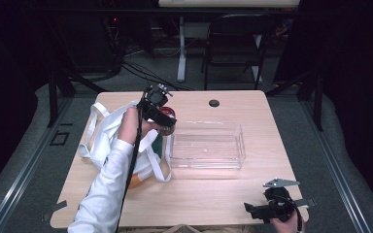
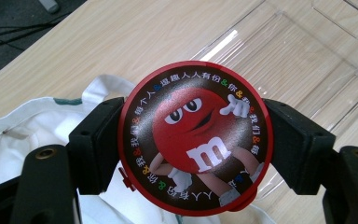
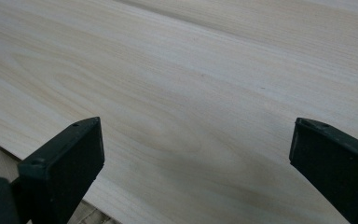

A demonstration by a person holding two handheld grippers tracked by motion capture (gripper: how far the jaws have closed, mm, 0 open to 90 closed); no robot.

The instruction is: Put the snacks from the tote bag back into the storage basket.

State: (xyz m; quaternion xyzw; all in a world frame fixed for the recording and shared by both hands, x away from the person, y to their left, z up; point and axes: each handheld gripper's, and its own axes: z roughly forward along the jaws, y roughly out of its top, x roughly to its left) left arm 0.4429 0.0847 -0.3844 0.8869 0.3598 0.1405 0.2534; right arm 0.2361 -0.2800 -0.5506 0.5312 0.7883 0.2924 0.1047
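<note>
My left gripper (image 1: 167,121) is shut on a round red candy tin (image 2: 196,137) whose lid bears a red cartoon figure with a white "m". It holds the tin (image 1: 168,116) above the table, over the edge of a white cloth bag (image 1: 108,131) and just left of a clear plastic tray (image 1: 208,144). In the left gripper view the bag (image 2: 32,135) lies below the tin and the tray (image 2: 298,65) spreads to the upper right. My right gripper (image 1: 252,209) rests at the table's near right edge, jaws wide apart over bare wood (image 3: 191,107).
The light wooden table (image 1: 252,184) has a small round cable hole (image 1: 214,103) at its far side. Something orange (image 1: 134,180) peeks from under the bag. A folding chair (image 1: 233,43) and a desk leg (image 1: 181,48) stand beyond the table.
</note>
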